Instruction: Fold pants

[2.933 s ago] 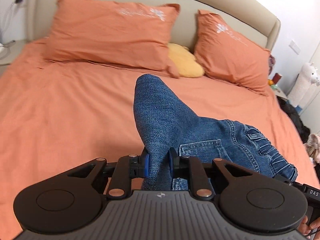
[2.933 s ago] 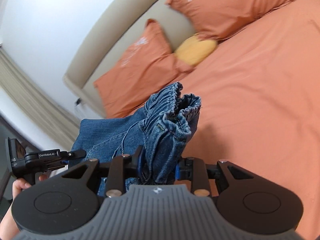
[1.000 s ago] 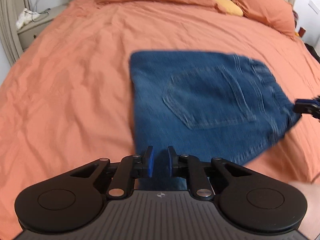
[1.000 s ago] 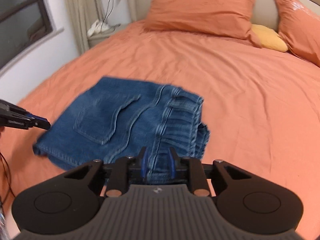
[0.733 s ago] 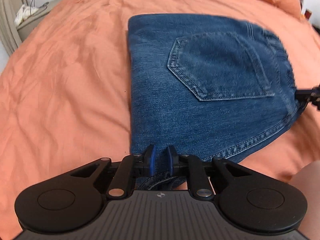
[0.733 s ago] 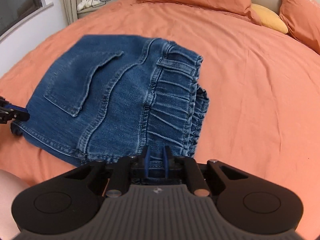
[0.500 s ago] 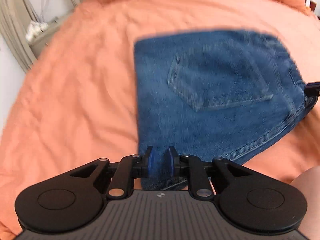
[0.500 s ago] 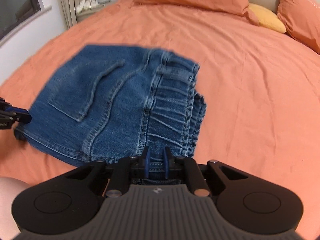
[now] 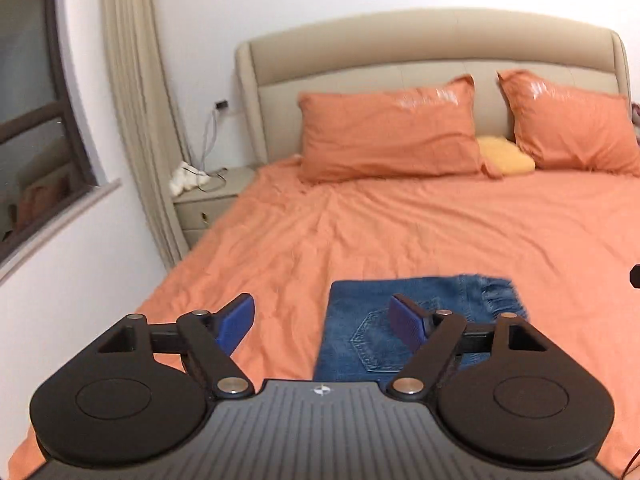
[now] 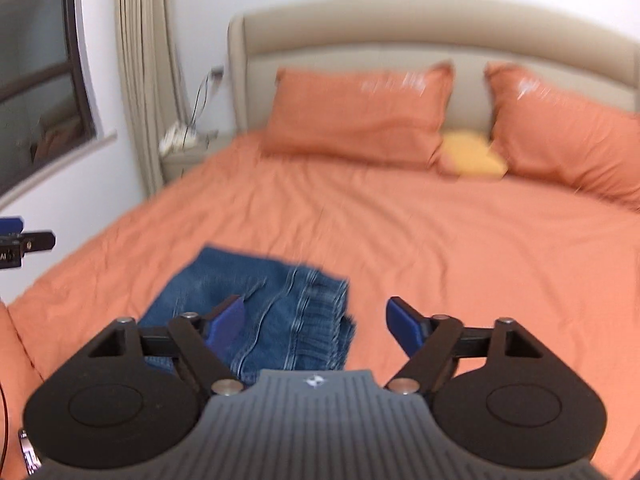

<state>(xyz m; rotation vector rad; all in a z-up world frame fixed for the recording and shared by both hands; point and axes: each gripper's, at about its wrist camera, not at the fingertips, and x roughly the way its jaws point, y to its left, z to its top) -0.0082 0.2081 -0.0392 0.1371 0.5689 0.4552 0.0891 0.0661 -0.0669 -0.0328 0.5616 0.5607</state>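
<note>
Denim pants (image 9: pixel 404 320) lie folded flat on the bed (image 9: pixel 360 232) below and beyond both jaws. Left gripper (image 9: pixel 322 318) and right gripper (image 10: pixel 316 320) jaws opening wide (nothing between the pads).

The pants (image 9: pixel 404 320) are coarse stitched blue denim on a matt, creased orange cloth bedsheet (image 9: pixel 400 232).

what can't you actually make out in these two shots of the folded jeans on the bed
- Near edge of the folded jeans: both wrist views, hidden behind each gripper's own body.
- Jeans seams and waistband detail: right wrist view, smeared by motion blur.
- Right gripper in the left wrist view: cut off by the right edge, only a dark tip shows.
- White item on the nightstand: too small to identify.
</note>
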